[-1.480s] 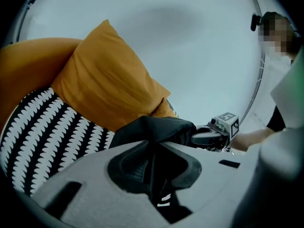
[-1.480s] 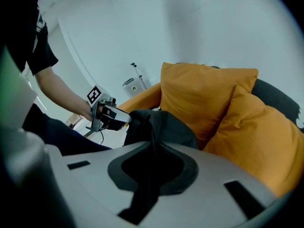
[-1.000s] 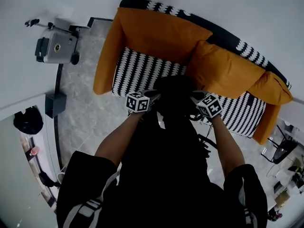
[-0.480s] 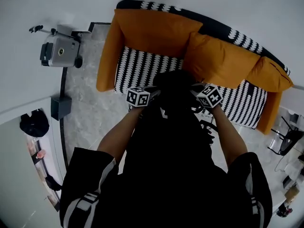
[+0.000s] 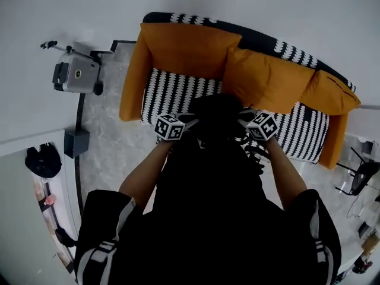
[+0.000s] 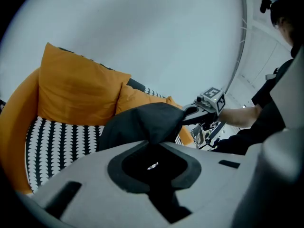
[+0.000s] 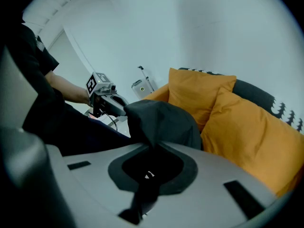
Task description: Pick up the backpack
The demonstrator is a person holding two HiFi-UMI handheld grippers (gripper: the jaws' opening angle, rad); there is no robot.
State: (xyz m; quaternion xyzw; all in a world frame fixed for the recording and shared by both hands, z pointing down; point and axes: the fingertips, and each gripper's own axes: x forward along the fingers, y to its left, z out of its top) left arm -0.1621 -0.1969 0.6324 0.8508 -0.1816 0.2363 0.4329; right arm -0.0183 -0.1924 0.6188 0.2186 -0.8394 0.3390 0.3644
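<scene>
Entry: black backpack (image 5: 217, 108). Found above the front edge of the sofa (image 5: 172, 91) seat, about midway along that edge, strung between two grippers. Could not tell whether its underside touched the seat, as dark clothing hid it in the head view.

Noted left gripper (image 6: 153, 145) at the backpack's left side, jaws clenched on a pinch of the black fabric, which rose bunched from between them. Noted right gripper (image 7: 151, 145) at the backpack's right side, jaws likewise clamped on a fold of the same fabric. Saw each gripper in the other's view, gripping the far side of the bundle.

Listed also:
- Orange cushions (image 5: 190, 49), leaning along the back edge of the black-and-white patterned seat.
- Orange armrest (image 5: 132, 76) at the sofa's left end.
- Grey machine (image 5: 77, 77) on the pale marbled floor (image 5: 113, 147), well apart from the sofa's left end.
- Bare forearms (image 5: 145, 174) reaching to both grippers.
</scene>
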